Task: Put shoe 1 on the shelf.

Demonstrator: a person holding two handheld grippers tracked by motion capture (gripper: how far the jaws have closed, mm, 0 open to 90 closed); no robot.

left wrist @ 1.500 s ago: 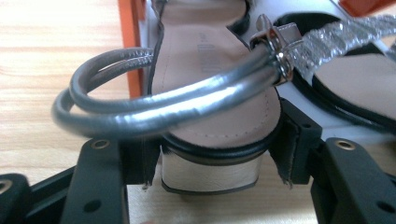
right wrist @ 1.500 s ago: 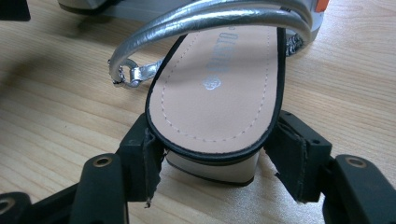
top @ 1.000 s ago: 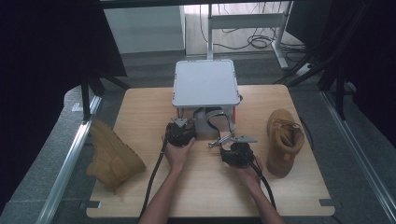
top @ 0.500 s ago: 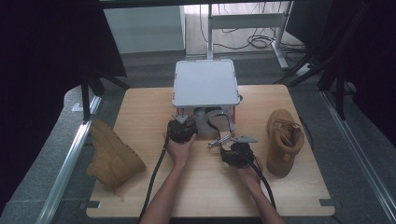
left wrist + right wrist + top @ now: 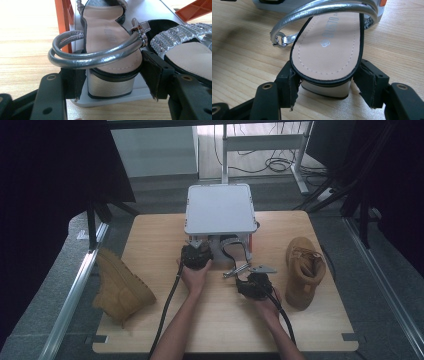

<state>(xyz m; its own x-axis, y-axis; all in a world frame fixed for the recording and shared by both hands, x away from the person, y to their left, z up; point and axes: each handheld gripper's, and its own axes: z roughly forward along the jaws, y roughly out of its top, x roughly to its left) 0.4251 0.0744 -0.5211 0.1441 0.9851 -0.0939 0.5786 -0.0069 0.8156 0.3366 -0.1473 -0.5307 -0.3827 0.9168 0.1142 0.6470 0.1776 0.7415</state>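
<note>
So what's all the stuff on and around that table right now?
Table: one, light wood, centre of the high view.
Box: one, pale grey, on orange legs at the table's far middle.
Sandals: two, silver straps, tan insoles; one under the box, heel between the left jaws; the other on the wood, heel between the right jaws.
Boots: two, tan; one on the table's right side, one at the table's left edge.
Cables: several, dark, on the floor beyond.
Left gripper: black, jaws wide around the heel.
Right gripper: black, likewise.
Hands: two, left hand, right hand.
</note>
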